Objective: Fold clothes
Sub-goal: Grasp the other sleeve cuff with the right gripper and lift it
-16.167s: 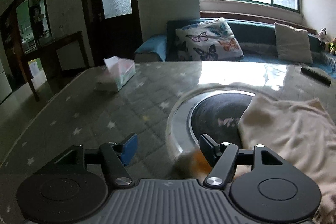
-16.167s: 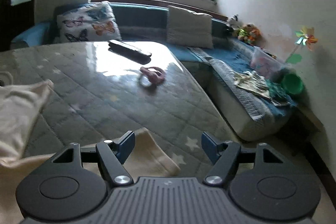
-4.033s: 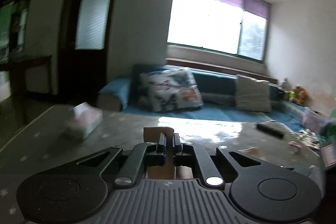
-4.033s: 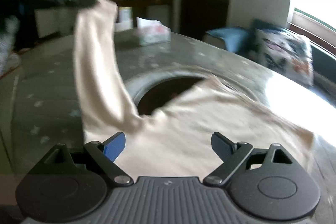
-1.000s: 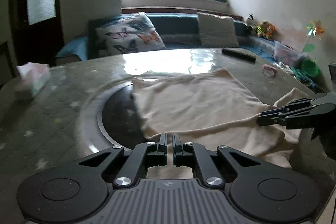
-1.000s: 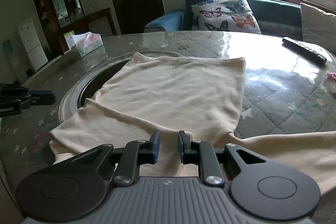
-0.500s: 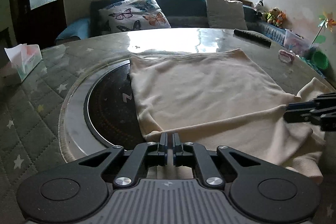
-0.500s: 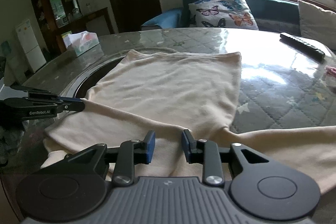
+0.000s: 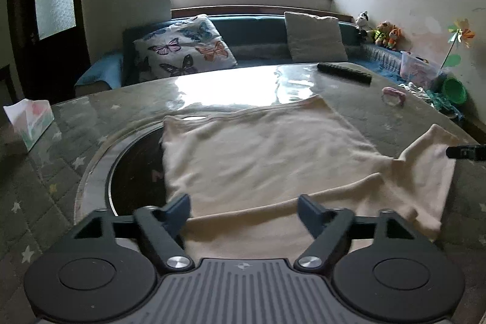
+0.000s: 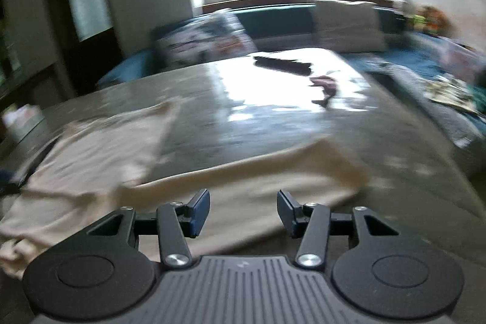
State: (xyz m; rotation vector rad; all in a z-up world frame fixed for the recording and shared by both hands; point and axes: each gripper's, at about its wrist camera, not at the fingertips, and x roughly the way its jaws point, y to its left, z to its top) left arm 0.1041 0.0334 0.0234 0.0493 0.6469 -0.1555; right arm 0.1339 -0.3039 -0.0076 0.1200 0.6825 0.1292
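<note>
The cream garment [image 9: 267, 151] lay spread on the table [image 9: 60, 172], 1 sleeve out right. Both the left gripper [image 9: 244, 207] and right gripper [image 10: 243, 210] gaped wide, empty. A careless regrasp could bunch its near edge.

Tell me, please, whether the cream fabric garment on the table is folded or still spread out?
Spread out: the cream fabric garment lies flat across the table, one sleeve extended sideways, no layer doubled over.
</note>
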